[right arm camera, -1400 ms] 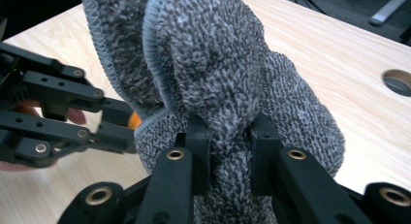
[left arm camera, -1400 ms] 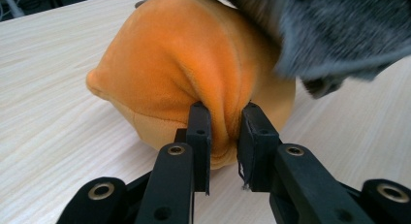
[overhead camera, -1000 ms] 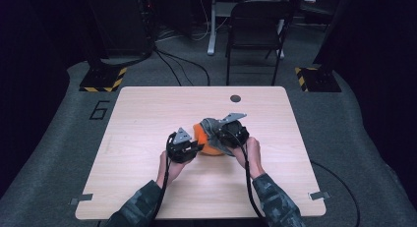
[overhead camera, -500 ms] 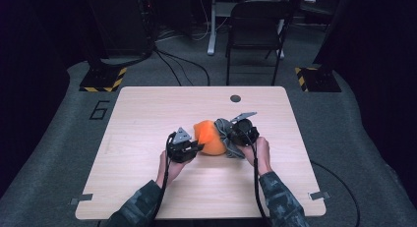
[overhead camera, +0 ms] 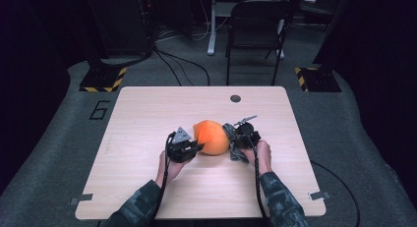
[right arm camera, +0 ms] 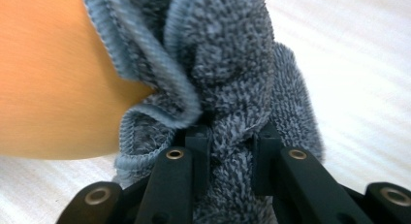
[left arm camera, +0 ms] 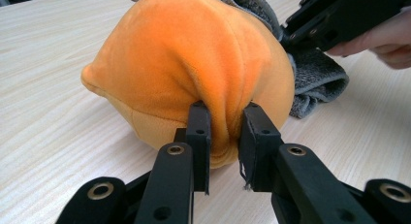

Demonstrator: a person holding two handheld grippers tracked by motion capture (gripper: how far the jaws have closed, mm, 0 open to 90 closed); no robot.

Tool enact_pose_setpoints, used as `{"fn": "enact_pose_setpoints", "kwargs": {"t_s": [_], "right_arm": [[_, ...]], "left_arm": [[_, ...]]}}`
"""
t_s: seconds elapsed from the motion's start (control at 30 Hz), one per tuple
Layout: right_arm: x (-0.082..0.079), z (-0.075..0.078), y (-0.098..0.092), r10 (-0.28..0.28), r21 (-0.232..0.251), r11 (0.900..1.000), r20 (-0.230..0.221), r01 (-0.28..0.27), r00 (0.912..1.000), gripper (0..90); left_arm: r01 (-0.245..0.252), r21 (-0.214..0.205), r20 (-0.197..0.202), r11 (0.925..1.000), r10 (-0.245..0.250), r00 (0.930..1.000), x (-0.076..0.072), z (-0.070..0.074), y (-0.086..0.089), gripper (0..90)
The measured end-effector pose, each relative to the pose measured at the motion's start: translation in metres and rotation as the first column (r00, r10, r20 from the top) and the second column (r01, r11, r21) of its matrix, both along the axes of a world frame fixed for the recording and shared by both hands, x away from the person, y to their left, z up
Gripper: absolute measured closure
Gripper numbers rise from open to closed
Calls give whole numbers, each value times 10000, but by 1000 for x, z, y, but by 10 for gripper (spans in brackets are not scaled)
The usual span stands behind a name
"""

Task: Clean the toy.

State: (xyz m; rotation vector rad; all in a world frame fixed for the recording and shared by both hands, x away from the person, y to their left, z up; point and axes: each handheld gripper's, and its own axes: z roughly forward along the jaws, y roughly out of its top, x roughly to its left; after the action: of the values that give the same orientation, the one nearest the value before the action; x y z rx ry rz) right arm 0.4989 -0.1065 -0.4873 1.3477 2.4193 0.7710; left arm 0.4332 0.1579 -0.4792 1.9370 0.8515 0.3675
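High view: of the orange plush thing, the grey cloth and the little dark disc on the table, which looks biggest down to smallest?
1. Orange plush, clearly the largest.
2. Grey cloth, though the right hand-held gripper covers part of it.
3. Dark disc, smallest; it lies farther from the camera, but the gap is plain.

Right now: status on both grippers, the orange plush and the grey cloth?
Left gripper pinching orange plush. Right gripper clamped on grey cloth, bunched against plush. Table around them bare, nothing blocking.

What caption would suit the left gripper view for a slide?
Left gripper pinches a fold of the orange plush cushion on the wooden table, grey towel behind.
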Motion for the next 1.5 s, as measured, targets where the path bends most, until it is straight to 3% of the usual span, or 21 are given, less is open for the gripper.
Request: {"fn": "enact_pose_setpoints", "kwargs": {"t_s": [0.03, 0.2, 0.33, 0.4, 0.5, 0.63, 0.73, 0.83, 0.87, 0.93, 0.97, 1.0, 1.03, 1.33, 1.5], "right_arm": [[1, 0, -1, -90, 142, 9999, -89, 92, 9999, 749], [-1, 13, -6, -106, -83, 9999, 111, 107, 9999, 751], [-8, 37, -8, 23, 334, 9994, 785, -49, 9969, 751], [-14, 51, -7, 155, 875, 9958, 1141, -256, 9933, 751], [-25, 71, 2, 555, 1485, 9856, 1685, -811, 9841, 751], [-40, 87, 22, 1235, 1761, 9701, 2356, -1673, 9640, 749], [-47, 85, 40, 1632, 1247, 9714, 2686, -2023, 9493, 747], [-47, 74, 53, 1753, 592, 9788, 2541, -1962, 9512, 746], [-46, 71, 53, 1911, 296, 9781, 2624, -2059, 9459, 746], [-45, 70, 51, 1881, 198, 9795, 2630, -2002, 9463, 746], [-45, 71, 49, 1733, 189, 9828, 2487, -1837, 9529, 746], [-43, 70, 46, 1736, 93, 9832, 2630, -1825, 9491, 746], [-42, 69, 44, 1625, 71, 9856, 2418, -1692, 9566, 746], [-26, 59, 20, 1046, 462, 9925, 1635, -1135, 9810, 743], [-22, 54, 14, 828, 477, 9947, 1520, -910, 9849, 742]], "left_arm": [[-3, -3, 1, 10000, 3, 10000, 0, 0, 0, 756], [30, 8, 65, 10000, -30, 10000, 0, 0, 1, 756], [86, 48, 70, 10000, -87, 9999, 0, 1, 1, 755], [0, -16, 125, 10000, 0, 9999, -1, 1, -1, 755], [41, 38, 175, 10000, -42, 9998, -1, 1, -1, 755], [157, 49, 166, 9999, -157, 9997, -2, 2, -2, 753], [145, 36, 209, 9999, -146, 9997, -2, 1, -2, 752], [221, 168, 174, 9996, -224, 9996, -1, 1, -1, 752], [150, 100, 180, 9998, -151, 9997, -1, 0, -2, 752], [227, 175, 177, 9996, -230, 9996, -1, 1, -1, 752], [210, 170, 188, 9996, -213, 9996, -1, 1, -1, 752], [216, 167, 182, 9996, -219, 9996, -1, 1, -1, 752], [163, 149, 231, 9998, -167, 9996, -1, 0, -2, 752], [181, 88, 193, 9998, -182, 9996, -1, 0, -2, 751], [166, 73, 188, 9998, -168, 9997, -1, 0, -3, 751]]}}
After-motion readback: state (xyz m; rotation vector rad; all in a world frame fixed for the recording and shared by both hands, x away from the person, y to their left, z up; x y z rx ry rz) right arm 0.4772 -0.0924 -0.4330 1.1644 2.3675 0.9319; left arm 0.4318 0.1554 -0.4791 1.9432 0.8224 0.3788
